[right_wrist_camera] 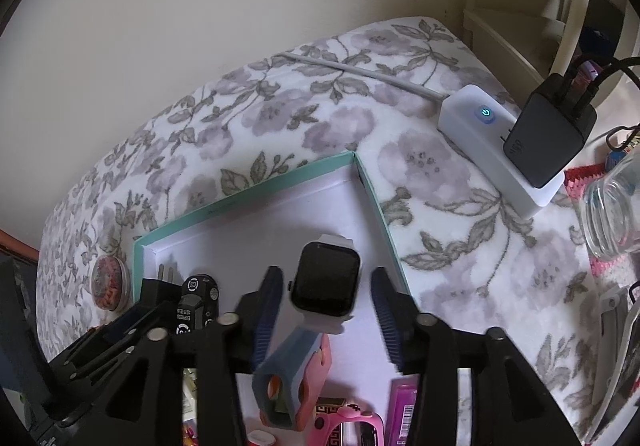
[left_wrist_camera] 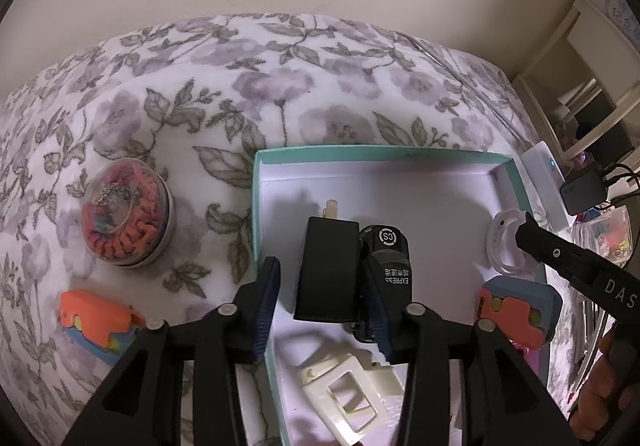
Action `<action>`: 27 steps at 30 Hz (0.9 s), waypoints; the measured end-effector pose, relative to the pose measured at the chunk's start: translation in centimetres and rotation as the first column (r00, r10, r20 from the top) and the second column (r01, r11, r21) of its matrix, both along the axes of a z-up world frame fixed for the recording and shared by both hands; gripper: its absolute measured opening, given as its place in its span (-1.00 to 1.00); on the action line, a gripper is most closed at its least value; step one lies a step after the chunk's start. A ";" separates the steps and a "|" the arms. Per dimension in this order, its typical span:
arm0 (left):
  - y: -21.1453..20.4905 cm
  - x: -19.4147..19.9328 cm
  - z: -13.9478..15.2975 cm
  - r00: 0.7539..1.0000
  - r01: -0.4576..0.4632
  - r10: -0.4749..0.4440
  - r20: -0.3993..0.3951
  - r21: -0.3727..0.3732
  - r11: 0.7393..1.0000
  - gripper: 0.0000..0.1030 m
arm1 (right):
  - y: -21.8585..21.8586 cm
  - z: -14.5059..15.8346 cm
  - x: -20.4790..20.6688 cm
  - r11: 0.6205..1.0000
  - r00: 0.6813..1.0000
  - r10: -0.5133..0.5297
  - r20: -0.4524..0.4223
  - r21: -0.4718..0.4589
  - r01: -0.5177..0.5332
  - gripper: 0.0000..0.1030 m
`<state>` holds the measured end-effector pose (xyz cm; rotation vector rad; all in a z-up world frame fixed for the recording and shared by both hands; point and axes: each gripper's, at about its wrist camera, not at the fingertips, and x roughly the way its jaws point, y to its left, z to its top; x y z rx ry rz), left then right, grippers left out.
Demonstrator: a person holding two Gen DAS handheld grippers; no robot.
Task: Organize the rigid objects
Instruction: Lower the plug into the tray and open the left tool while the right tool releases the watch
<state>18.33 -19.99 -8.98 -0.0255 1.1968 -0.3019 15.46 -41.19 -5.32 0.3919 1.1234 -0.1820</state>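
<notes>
The left gripper (left_wrist_camera: 322, 304) points steeply down into the box (left_wrist_camera: 440, 154), its black plastic arms ending in ribbed blue pads (left_wrist_camera: 266, 310); the jaws stand partly open, the left pad clear of the plug (left_wrist_camera: 328, 270), the right pad seemingly wedged between the plug and the cutter (left_wrist_camera: 390, 266), so nothing is clamped; the plug is a matte black block with pale prongs at its far end, lying flat on the white floor; the cutter beside it is a dark rounded case with white print and a round logo. The right gripper (right_wrist_camera: 328, 320) is likewise partly open, its pads (right_wrist_camera: 386, 320) apart from the watch (right_wrist_camera: 326, 280) that lies between them; the watch has a glossy black rounded-square face and a pale grey strap, and rests on the box floor near the right wall. Just nearer lies a blue and orange toy (right_wrist_camera: 294, 386), blocky with rounded holes; a cream plastic clip (left_wrist_camera: 348, 394) with a rectangular cut-out lies at the near end. The box is shallow card, teal outside, white within, on a soft floral cloth (left_wrist_camera: 280, 86). Left of the box sit a round clear tub (left_wrist_camera: 126, 212) of coloured bands and a second orange toy (left_wrist_camera: 100, 320); to the right stand a white power strip (right_wrist_camera: 492, 150) with a black adapter (right_wrist_camera: 548, 134) and a glass jar (right_wrist_camera: 612, 210).
</notes>
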 end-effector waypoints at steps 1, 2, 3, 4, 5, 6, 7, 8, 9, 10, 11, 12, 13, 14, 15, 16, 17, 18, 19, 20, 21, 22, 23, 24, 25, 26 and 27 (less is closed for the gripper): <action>0.1 0.0 0.1 1.000 -0.002 0.002 -0.001 -0.006 1.000 -0.15 | 0.0 0.0 0.0 1.000 1.000 0.000 0.000 0.001 0.000 0.03; 0.2 0.0 0.2 1.000 -0.004 0.004 -0.002 -0.010 1.000 -0.15 | 0.0 0.1 0.0 1.000 1.000 -0.003 0.000 0.002 0.003 0.03; 0.3 0.0 0.3 1.000 -0.008 0.008 -0.004 -0.015 1.000 -0.15 | 0.0 0.1 0.0 1.000 1.000 -0.004 0.000 0.000 0.004 0.03; 0.4 0.0 0.4 1.000 -0.010 0.010 -0.005 -0.017 1.000 -0.15 | 0.0 0.3 -0.1 1.000 1.000 -0.005 0.004 -0.004 0.005 0.03; 0.5 0.0 0.5 1.000 -0.011 0.011 -0.004 -0.017 1.000 -0.15 | 0.1 0.6 -0.1 1.000 1.000 -0.005 0.010 -0.008 0.005 0.03; 0.5 0.0 0.8 1.000 -0.011 0.011 0.000 -0.016 1.000 -0.15 | 0.1 1.0 -0.2 1.000 1.000 -0.004 0.021 -0.013 0.004 0.03; 0.6 0.0 1.0 1.000 -0.012 0.012 0.003 -0.016 1.000 -0.15 | 0.2 1.4 -0.3 1.000 0.999 -0.003 0.033 -0.019 0.003 0.03; 0.7 -0.1 1.4 1.000 -0.016 0.016 0.009 -0.015 1.000 -0.14 | 0.3 1.8 -0.4 1.000 0.999 -0.002 0.044 -0.024 0.003 0.03; 0.8 0.0 1.7 1.000 -0.020 0.020 0.014 -0.013 1.000 -0.11 | 0.4 2.3 -0.5 0.999 0.998 -0.002 0.057 -0.031 0.004 0.05; 0.9 -0.1 2.0 0.999 -0.024 0.024 0.022 -0.013 1.000 -0.09 | 0.5 2.7 -0.6 0.999 0.998 -0.003 0.069 -0.040 0.006 0.12; 1.1 -0.1 2.5 0.999 -0.029 0.030 0.034 -0.016 0.999 -0.05 | 0.6 3.2 -0.7 0.999 0.997 -0.003 0.081 -0.049 0.007 0.16; 1.2 -0.1 2.9 0.999 -0.035 0.035 0.041 -0.017 0.999 -0.04 | 0.8 3.6 -0.8 0.998 0.996 0.000 0.093 -0.057 0.005 0.21; 1.4 -0.1 3.2 0.998 -0.041 0.042 0.050 -0.017 0.999 -0.04 | 1.0 3.9 -0.8 0.998 0.995 0.004 0.102 -0.062 0.002 0.22; 1.5 -0.1 3.7 0.997 -0.048 0.049 0.061 -0.017 0.999 -0.03 | 1.3 4.3 -0.8 0.998 0.994 0.009 0.112 -0.066 -0.002 0.24; 1.7 -0.1 4.1 0.996 -0.055 0.056 0.072 -0.018 0.998 -0.03 | 1.6 4.7 -0.8 0.998 0.992 0.017 0.126 -0.070 -0.008 0.29; 1.9 -0.1 4.4 0.995 -0.064 0.065 0.081 -0.019 0.998 -0.02 | 1.9 4.9 -0.8 0.997 0.991 0.021 0.134 -0.070 -0.012 0.37; 2.1 0.0 4.7 0.993 -0.073 0.074 0.087 -0.020 0.997 0.06 | 2.2 5.0 -0.8 0.998 0.990 0.026 0.139 -0.069 -0.017 0.40; 2.4 0.1 4.9 0.992 -0.082 0.083 0.092 -0.019 0.996 0.29 | 2.6 5.2 -0.7 0.998 0.989 0.035 0.144 -0.064 -0.026 0.42; 2.6 0.2 5.0 0.990 -0.095 0.096 0.101 -0.017 0.995 0.40 | 2.8 5.2 -0.6 0.998 0.988 0.042 0.146 -0.061 -0.033 0.42; 2.8 0.2 5.1 0.988 -0.108 0.108 0.108 -0.012 0.994 0.50 | 3.1 5.2 -0.6 0.997 0.988 0.047 0.149 -0.060 -0.039 0.42; 3.0 0.4 5.1 0.986 -0.118 0.118 0.113 -0.007 0.993 0.50 | 3.4 5.2 -0.6 0.997 0.987 0.055 0.151 -0.060 -0.046 0.42; 3.2 0.5 5.1 0.985 -0.129 0.128 0.117 -0.002 0.992 0.50 | 3.8 5.1 -0.5 0.997 0.986 0.062 0.152 -0.063 -0.053 0.45; 3.5 0.6 5.1 0.983 -0.143 0.141 0.119 0.004 0.990 0.51 | 4.1 5.1 -0.4 0.996 0.986 0.070 0.152 -0.069 -0.060 0.47; 3.8 0.8 5.0 0.980 -0.159 0.157 0.120 0.012 0.987 0.51 | 4.4 5.0 -0.3 0.995 0.986 0.076 0.150 -0.077 -0.065 0.52; 4.1 0.9 5.0 0.977 -0.177 0.173 0.123 0.021 0.984 0.52 | 4.7 4.9 -0.3 0.994 0.986 0.081 0.149 -0.084 -0.069 0.55; 4.3 1.0 4.9 0.975 -0.188 0.183 0.126 0.027 0.982 0.59 | 5.0 4.8 -0.2 0.993 0.985 0.091 0.147 -0.090 -0.078 0.55; 4.6 1.1 4.9 0.972 -0.202 0.195 0.130 0.037 0.979 0.76 | 5.3 4.7 -0.1 0.992 0.984 0.101 0.146 -0.093 -0.088 0.56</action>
